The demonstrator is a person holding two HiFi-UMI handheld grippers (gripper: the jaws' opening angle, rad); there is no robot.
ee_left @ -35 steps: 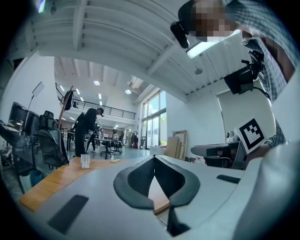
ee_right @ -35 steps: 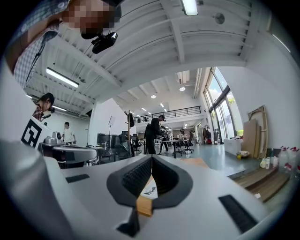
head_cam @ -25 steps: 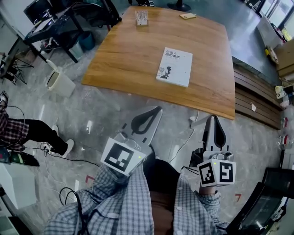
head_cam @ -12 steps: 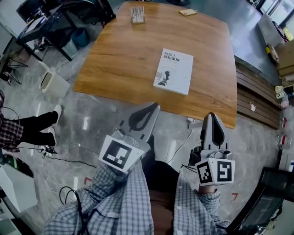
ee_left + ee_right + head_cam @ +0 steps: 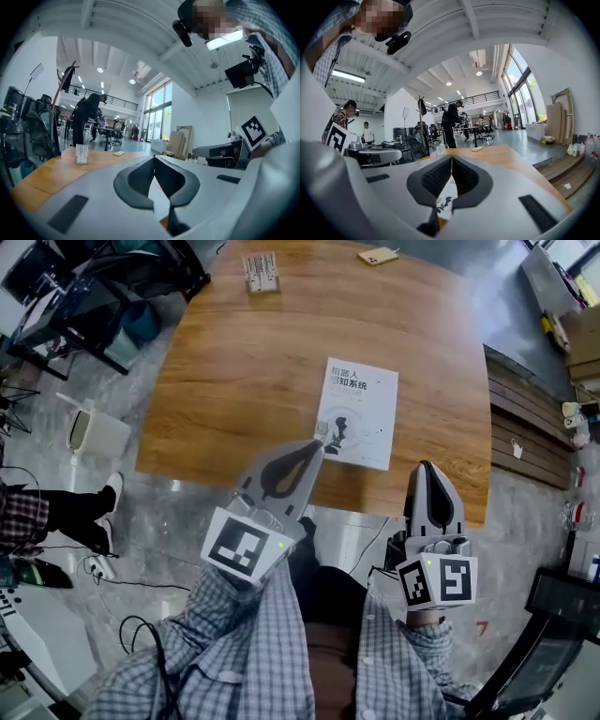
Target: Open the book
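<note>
Book (image 5: 358, 413): closed, cover up, flat on the wooden table (image 5: 234, 381), close to the edge nearest the person.
Long axis of the book: runs away from the person, with the far end leaning slightly to the right; a short edge faces the grippers.
Left gripper (image 5: 317, 444): jaws closed tip to tip, nothing held. In the head view its tip sits over the book's near left corner. Whether it touches the cover I cannot tell.
Right gripper (image 5: 427, 467): jaws also closed and empty. Its tip is just to the right of the book's near right corner and apart from it.
Book from the grippers: straight ahead of both. The left gripper is the nearer one, already at the book.
Likely opening side: judging by the upright title, the spine is probably the left long edge. The cover's free edge would then be on the right, towards the right gripper.
Next move calls for: getting a thin edge under the cover, so the closed jaws would have to part or slide in at that right edge.
</note>
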